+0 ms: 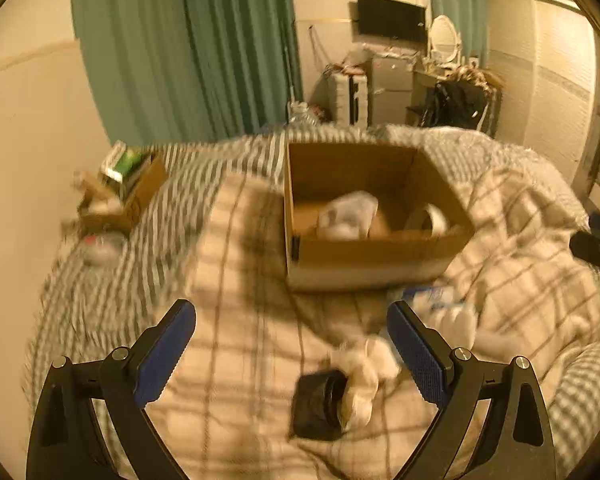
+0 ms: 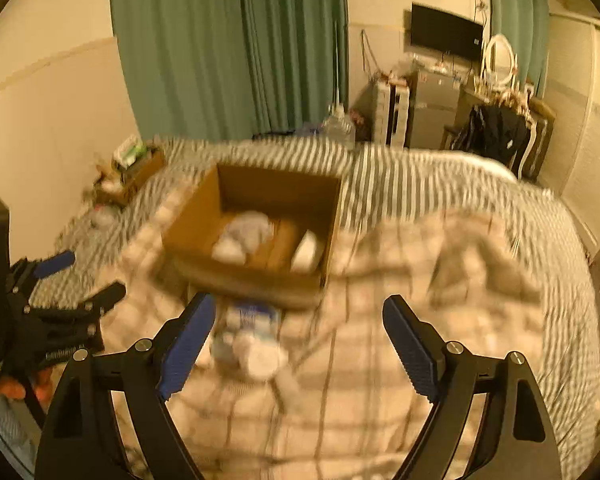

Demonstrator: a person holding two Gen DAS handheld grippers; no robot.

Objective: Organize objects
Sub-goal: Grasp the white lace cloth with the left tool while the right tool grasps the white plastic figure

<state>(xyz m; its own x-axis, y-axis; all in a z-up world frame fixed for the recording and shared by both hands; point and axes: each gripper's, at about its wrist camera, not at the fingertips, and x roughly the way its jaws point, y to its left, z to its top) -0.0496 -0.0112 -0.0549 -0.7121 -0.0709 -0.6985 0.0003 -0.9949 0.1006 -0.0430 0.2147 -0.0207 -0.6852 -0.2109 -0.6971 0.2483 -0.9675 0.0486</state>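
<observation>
Right now I hold both the left tool (image 1: 290, 344) and right tool (image 2: 298, 340) spread wide above the bed (image 1: 228, 360), the cardboard box (image 1: 364, 256) beyond, a black object (image 1: 318, 406) near.

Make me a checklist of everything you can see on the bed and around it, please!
Surface: a bed with a plaid blanket over a striped cover, rumpled.
Job's things: open cardboard box holding a white bundle and a tape roll; a white and blue packet and a black object lie loose on the blanket, outside the box.
Clutter: a smaller box of odds and ends at the bed's far left.
Grippers: left tool open, empty; right tool open, empty.
Cables: too blurred to tell.
Surroundings: green curtains, wall TV, mirror, crowded dresser.
</observation>
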